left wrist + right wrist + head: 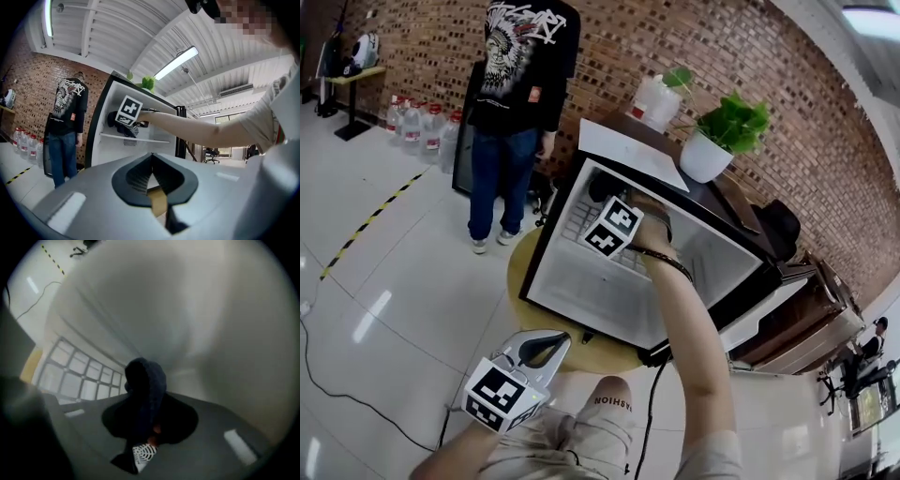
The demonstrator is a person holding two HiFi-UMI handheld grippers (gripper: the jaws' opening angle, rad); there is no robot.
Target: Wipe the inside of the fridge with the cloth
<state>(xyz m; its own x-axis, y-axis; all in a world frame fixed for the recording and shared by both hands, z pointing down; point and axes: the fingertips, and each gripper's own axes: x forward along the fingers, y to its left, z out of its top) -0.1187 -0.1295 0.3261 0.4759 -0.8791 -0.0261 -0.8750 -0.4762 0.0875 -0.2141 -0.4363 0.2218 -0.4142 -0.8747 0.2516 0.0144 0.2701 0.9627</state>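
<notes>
The small black fridge (546,246) stands open on a round wooden table (598,354), its inside white. My right gripper (607,208) reaches into the upper part of the fridge above the wire shelf (79,377). It is shut on a dark blue cloth (146,389), which is bunched against the white inner wall; the cloth (602,187) shows dark just beyond the marker cube. My left gripper (546,349) hangs low outside the fridge near my knee, shut with nothing in it. From the left gripper view, that gripper (151,177) faces the fridge (101,123) and the cloth (116,121).
A person in a black T-shirt and jeans (517,94) stands on the floor left of the fridge. Two potted plants (724,136) sit on the cabinet top behind it. Several water bottles (417,124) line the brick wall. A cable (328,373) trails over the tiled floor.
</notes>
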